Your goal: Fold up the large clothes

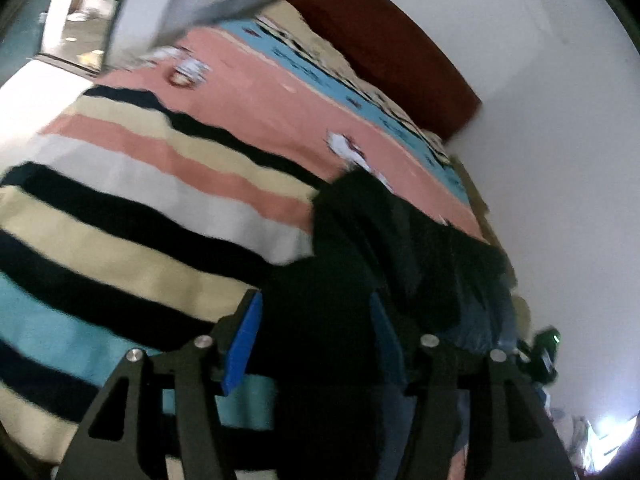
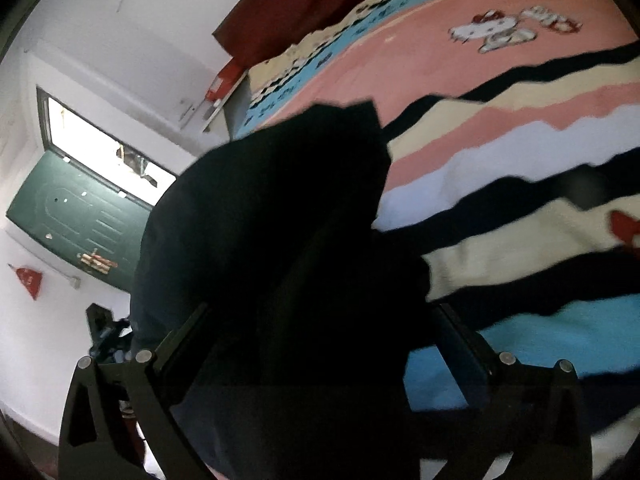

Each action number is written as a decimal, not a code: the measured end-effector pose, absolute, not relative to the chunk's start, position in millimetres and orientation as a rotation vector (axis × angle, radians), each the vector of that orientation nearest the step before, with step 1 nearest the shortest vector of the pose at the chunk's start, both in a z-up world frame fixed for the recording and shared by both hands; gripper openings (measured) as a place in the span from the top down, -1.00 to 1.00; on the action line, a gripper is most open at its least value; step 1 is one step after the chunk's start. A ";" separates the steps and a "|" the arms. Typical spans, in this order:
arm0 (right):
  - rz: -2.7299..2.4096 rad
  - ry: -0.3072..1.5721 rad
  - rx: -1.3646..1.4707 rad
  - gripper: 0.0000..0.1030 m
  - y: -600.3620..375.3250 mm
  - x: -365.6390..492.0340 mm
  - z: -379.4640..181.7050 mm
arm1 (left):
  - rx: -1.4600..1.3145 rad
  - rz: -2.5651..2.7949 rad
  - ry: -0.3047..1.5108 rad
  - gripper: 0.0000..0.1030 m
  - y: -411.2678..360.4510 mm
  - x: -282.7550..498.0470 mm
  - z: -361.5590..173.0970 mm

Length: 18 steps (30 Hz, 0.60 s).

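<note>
So my left claw has its blue pads spread wide with a dark garment running up between them. The fabric sits in the gap but I honestly can't tell whether the pads are pinching it, they look too far apart for that. The garment is black to very dark navy, matte, and bunched into a lumpy mass that fills the lower middle of the left view and trails toward the right edge, where a bluish lining or second layer shows under it.

Right claw is similar: both fingers are set well apart and the same dark garment fills everything between them, draping up into the centre of the frame with one squared-off corner poking up near the top middle. Too dark to see a grip there.

It's all on a bed with a striped blanket in cream, black, pink, white and turquoise bands, with a pink cartoon-cat sheet further up. A dark red headboard sits in the upper part of the left view, and a green door stands open at the left of the right view
</note>
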State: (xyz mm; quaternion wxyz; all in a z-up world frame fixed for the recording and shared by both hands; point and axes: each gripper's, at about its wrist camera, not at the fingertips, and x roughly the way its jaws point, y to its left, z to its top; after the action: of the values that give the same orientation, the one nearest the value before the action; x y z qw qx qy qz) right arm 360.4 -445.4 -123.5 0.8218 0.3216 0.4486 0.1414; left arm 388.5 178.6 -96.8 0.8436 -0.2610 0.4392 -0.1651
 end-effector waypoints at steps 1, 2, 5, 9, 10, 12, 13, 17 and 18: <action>0.290 0.949 0.665 -0.99 -442.8 356.5 -118.9 | -0.544 -0.325 0.926 -0.05 181.9 386.5 -93.1; 0.278 0.941 0.645 -0.99 -444.6 353.4 -114.5 | -0.534 -0.305 0.924 -0.05 185.0 385.6 -91.0; 0.256 0.914 0.593 -0.99 -452.3 333.7 -100.2 | -0.483 -0.241 0.914 -0.05 184.6 371.6 -78.5; 0.232 0.885 0.502 -0.99 -429.2 297.4 -68.5 | -0.428 -0.194 0.888 -0.05 176.1 341.2 -60.8; 0.227 0.882 0.482 -0.99 -424.0 286.1 -70.2 | -0.415 -0.185 0.885 -0.05 173.4 333.1 -56.6; 0.214 0.878 0.444 -0.99 -407.8 271.8 -59.7 | -0.403 -0.169 0.877 -0.05 165.7 318.0 -51.5; 0.207 0.878 0.431 -0.99 -403.7 266.2 -58.9 | -0.400 -0.161 0.872 -0.05 162.0 309.2 -48.2; 0.178 0.862 0.375 -0.99 -376.3 235.2 -47.8 | -0.343 -0.111 0.850 -0.05 139.9 271.8 -32.8; 0.173 0.857 0.367 -0.99 -370.9 228.7 -44.7 | -0.319 -0.104 0.839 -0.05 131.9 261.1 -27.7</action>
State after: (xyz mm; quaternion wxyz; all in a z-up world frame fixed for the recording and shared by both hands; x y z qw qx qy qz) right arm 228.7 -370.9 -44.7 0.8898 0.1765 0.4126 0.0833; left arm 261.1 131.9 -27.7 0.8997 -0.1540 0.4054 -0.0501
